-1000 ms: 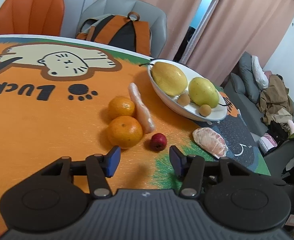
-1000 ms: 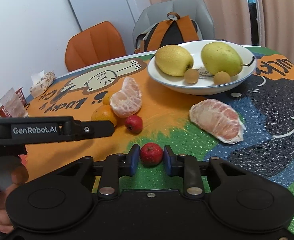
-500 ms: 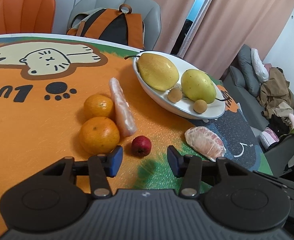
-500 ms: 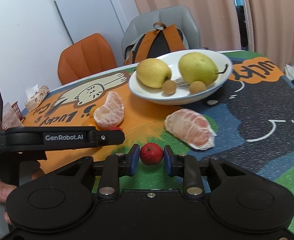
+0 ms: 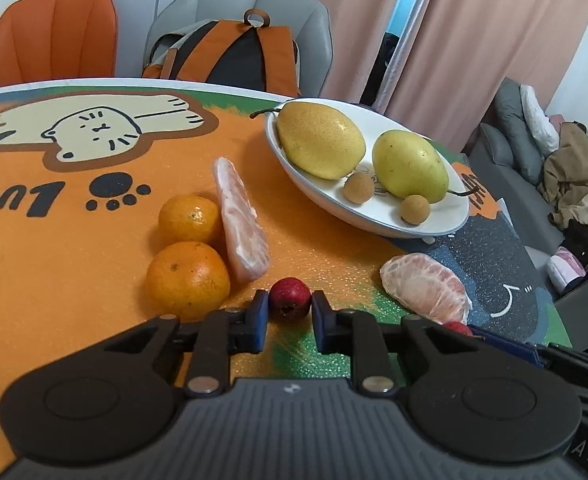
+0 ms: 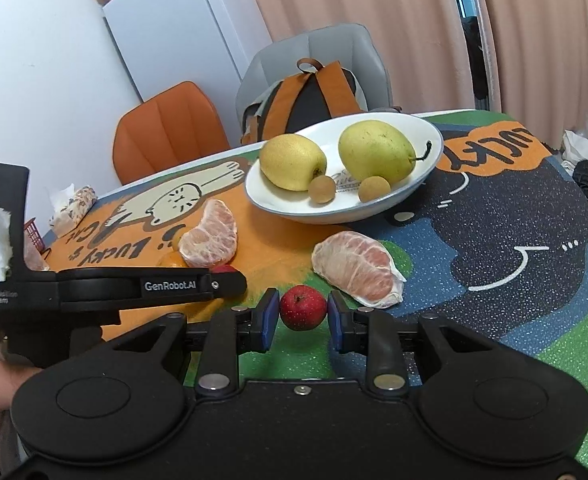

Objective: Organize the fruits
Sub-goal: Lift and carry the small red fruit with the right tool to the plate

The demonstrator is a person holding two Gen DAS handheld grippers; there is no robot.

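My left gripper (image 5: 287,316) is shut on a small red fruit (image 5: 289,299) that rests on the table mat. My right gripper (image 6: 302,316) is shut on a second small red fruit (image 6: 303,306) and holds it just above the mat. A white plate (image 5: 434,220) holds two yellow pears (image 5: 320,144) and two small brown longans (image 5: 358,187). Two oranges (image 5: 187,278) and a peeled pomelo piece (image 5: 239,220) lie left of my left gripper. Another peeled piece (image 5: 424,286) lies to its right.
The left gripper's body (image 6: 113,284) crosses the right wrist view at the left. An orange chair (image 5: 49,36) and a grey chair with a backpack (image 5: 237,52) stand behind the table. A tissue pack (image 6: 71,204) lies at the table's far left edge.
My left gripper moved forward and closed its fingers on the red fruit on the mat. My right gripper lifted and carried its red fruit a little toward the plate.
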